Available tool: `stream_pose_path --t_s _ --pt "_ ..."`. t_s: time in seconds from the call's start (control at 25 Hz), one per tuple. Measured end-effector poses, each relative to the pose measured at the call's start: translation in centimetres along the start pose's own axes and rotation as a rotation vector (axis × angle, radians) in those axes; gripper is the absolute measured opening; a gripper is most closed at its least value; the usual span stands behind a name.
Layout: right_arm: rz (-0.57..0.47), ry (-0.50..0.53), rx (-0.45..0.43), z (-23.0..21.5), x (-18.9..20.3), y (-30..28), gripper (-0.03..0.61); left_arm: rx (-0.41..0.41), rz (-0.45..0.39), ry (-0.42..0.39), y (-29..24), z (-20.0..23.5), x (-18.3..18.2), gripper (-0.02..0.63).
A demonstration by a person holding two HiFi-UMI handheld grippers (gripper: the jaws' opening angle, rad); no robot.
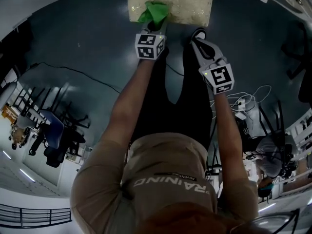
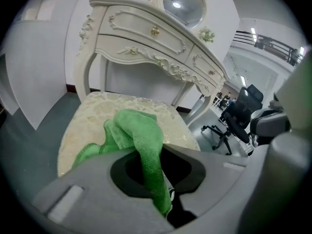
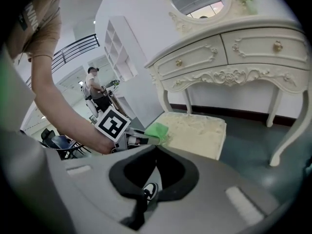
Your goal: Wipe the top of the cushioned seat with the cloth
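Grips the cloth (image 2: 139, 135) in the left gripper (image 1: 157, 24), jaws closed on one green fold that runs down between them, the rest bunched just ahead of the tips. Presses that bunch onto the cushioned seat (image 1: 190, 1), at its near edge and toward the left corner in the head view. Covers only a small patch of the cream, patterned top.

Carries the right gripper (image 1: 199, 35) with jaws drawn together on nothing, just off the seat's near edge over the dark floor (image 1: 87, 43), beside the left gripper but apart from it and from the cloth.

Behind the seat, a cream dressing table (image 2: 146, 38) with two drawers side by side, both shut, contents hidden. On top of it, a round mirror (image 2: 183, 1).

Across the beige shirt (image 1: 161, 179), reads RAINING upside down in pale capitals. Above those letters, a smaller tag, too small to read. On each gripper's cube, black-and-white square markers only.
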State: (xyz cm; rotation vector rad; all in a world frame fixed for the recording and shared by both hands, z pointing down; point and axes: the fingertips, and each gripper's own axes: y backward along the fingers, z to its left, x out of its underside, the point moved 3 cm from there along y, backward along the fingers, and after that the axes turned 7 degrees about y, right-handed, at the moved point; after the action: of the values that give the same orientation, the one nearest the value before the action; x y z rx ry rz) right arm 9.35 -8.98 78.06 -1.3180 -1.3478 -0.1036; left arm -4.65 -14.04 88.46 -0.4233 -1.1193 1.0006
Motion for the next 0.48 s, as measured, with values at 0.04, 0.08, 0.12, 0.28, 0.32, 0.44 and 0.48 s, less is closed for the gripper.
stream_pose_path --t_s 0.04,0.08,0.12,0.28,0.32,0.44,0.48 --pt "-0.003 -0.002 0.003 -0.6 0.4 0.8 0.002 0.005 0.002 -0.005 -0.7 -1.2 0.1 0.048" --pt "-0.005 -0.004 0.006 -1.2 0.9 1.7 0.002 0.009 0.005 -0.008 -1.3 -2.4 0.2 0.048" --pt "-0.007 -0.006 0.009 -1.9 1.3 2.6 0.002 0.013 0.009 -0.011 -1.9 -3.7 0.3 0.048" --pt "-0.012 -0.025 0.032 -4.8 3.4 6.3 0.002 0.032 0.027 -0.026 -4.3 -8.7 0.9 0.048" --pt "-0.014 -0.032 0.039 -5.4 3.9 7.1 0.002 0.039 0.031 -0.032 -4.8 -9.9 1.0 0.047" --pt "-0.018 -0.052 0.058 -7.3 5.6 9.3 0.002 0.063 0.044 -0.050 -6.5 -13.2 1.6 0.048" --pt "-0.018 -0.057 0.061 -7.9 6.3 9.8 0.002 0.072 0.048 -0.057 -7.1 -14.3 1.8 0.048"
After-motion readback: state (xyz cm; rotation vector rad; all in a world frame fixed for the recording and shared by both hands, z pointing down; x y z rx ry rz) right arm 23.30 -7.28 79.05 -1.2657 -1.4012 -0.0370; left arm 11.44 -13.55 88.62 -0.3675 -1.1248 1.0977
